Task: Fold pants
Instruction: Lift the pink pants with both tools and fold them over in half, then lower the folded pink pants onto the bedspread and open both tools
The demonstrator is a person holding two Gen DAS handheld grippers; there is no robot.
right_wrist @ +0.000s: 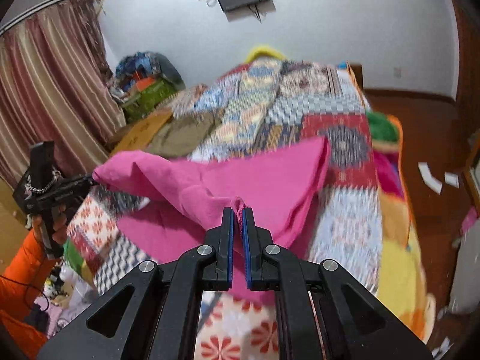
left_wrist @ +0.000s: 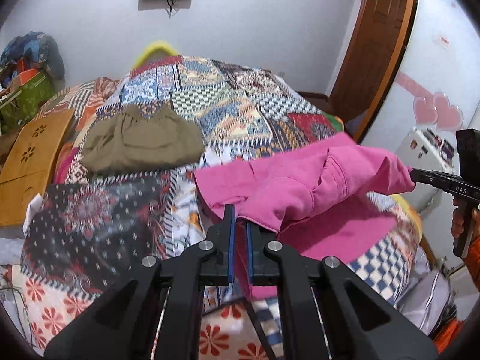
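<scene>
left gripper – clamped on pink pants edge | right gripper – clamped on opposite corner | pants stretched crosswise between them, lifted over bed's near edge | olive garment farther back, near left edge

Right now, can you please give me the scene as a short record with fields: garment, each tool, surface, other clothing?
garment: pink pants, partly lifted, the rest lying on the bed
left tool: shut on an edge of the pink pants
right tool: shut on another edge of the pink pants
surface: bed with patchwork quilt
other clothing: olive garment, lying on the quilt apart from the pants
</scene>
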